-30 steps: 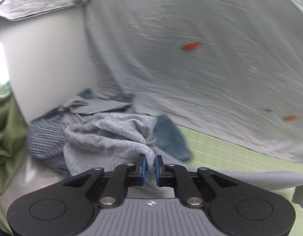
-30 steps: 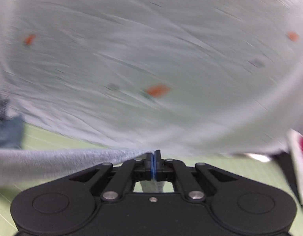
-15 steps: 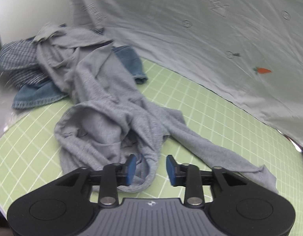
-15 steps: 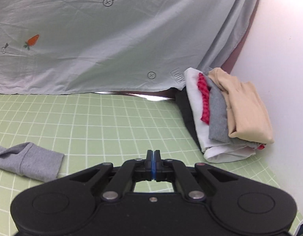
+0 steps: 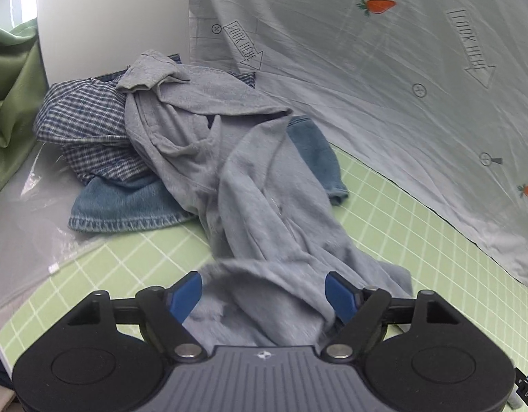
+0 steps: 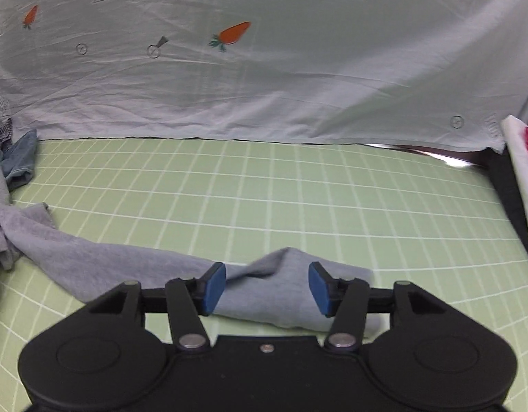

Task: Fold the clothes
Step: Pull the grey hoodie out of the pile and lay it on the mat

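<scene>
My left gripper (image 5: 264,290) has its jaws spread wide, and I hold nothing in them. One grey garment (image 5: 250,178) runs up between the two blue pads (image 5: 183,295); its near folds lie in the gap, but I cannot tell whether the cloth touches either pad. My right gripper (image 6: 267,286) is just as wide open and also grips nothing. The end of a grey sleeve (image 6: 291,274) sits between its pads, humped into a small peak, lying loose on the mat.

Counting outward from the left jaws: one grey garment, crumpled and stretched from the gripper toward the back left corner. Under its far end I see one blue denim piece (image 5: 126,206) with a stitched hem, and one blue checked shirt (image 5: 82,116) bunched on top of that denim. A second patch of denim (image 5: 315,158) shows on the right of the grey cloth; whether it belongs to the same piece I cannot tell. All rest on one green grid mat (image 5: 418,240).

From the right jaws outward: the sleeve trails left across the mat (image 6: 298,199) to the bulk of the grey cloth at the frame edge. At the far right is one stack of folded clothes (image 6: 519,171), white with a bit of red showing. A pale sheet (image 6: 298,86) hangs behind; three printed carrots are visible in the left view, two in the right.
</scene>
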Demonstrator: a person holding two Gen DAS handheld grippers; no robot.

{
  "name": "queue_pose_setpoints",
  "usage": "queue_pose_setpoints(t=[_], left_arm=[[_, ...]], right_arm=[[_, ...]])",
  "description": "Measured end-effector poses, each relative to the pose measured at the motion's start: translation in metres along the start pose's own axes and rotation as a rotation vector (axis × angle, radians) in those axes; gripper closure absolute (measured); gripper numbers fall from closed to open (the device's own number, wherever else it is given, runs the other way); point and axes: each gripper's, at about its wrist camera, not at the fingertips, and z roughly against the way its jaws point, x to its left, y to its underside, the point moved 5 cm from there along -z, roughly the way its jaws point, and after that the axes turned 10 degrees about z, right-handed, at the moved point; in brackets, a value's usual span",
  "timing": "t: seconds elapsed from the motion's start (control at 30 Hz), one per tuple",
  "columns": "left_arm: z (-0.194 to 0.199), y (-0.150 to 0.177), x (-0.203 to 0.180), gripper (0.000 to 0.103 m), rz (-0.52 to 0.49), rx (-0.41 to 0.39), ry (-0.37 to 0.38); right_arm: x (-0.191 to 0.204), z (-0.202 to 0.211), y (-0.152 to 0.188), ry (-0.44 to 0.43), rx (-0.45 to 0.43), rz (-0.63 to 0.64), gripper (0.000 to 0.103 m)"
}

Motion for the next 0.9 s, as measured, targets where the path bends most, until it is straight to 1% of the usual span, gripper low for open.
queue_pose_setpoints(t=[0.03,0.17,0.27,0.37,0.43,0.47,0.5,0.53,0.57,0.7,0.8,0.9], left_arm=[[-0.009,-0.007,0.004,0.022,0.000,0.003,0.005],[-0.047,-0.037,0.019,0.019,0.043,0.018,0.035],[-0.082,-0.058,0.026,0.018,0.095,0.049,0.055],[-0.112,-0.065,0.029,0.018,0.143,0.115,0.093],[-0.127,-0.065,0.028,0.025,0.165,0.161,0.129],[-0.131,-0.062,0.027,0.049,0.169,0.175,0.148],[-0.133,-0.059,0.026,0.086,0.171,0.181,0.155],[-0.133,-0.055,0.024,0.101,0.169,0.178,0.152],[-0.128,-0.051,0.021,0.100,0.160,0.169,0.158],[-0.092,-0.036,-0.002,0.101,0.084,0.118,0.224],[-0.065,-0.012,-0.030,0.101,0.015,0.133,0.280],[-0.042,0.022,-0.053,0.101,-0.030,0.150,0.283]], right_arm=[[0.011,-0.006,-0.004,-0.006,0.009,-0.008,0.044],[0.043,-0.025,-0.017,0.006,0.044,-0.036,0.031],[0.055,-0.037,-0.022,0.035,0.083,-0.030,0.030],[0.056,-0.041,-0.021,0.053,0.117,-0.029,0.030],[0.055,-0.042,-0.018,0.062,0.138,-0.030,0.029],[0.054,-0.041,-0.016,0.066,0.146,-0.033,0.029],[0.052,-0.041,-0.015,0.069,0.154,-0.036,0.029],[0.051,-0.040,-0.013,0.073,0.162,-0.039,0.029],[0.049,-0.039,-0.011,0.074,0.167,-0.043,0.029],[0.042,-0.031,-0.004,0.070,0.165,-0.040,0.029],[0.032,-0.022,0.001,0.059,0.151,-0.065,0.029],[0.015,-0.010,0.010,0.039,0.134,-0.107,0.029]])
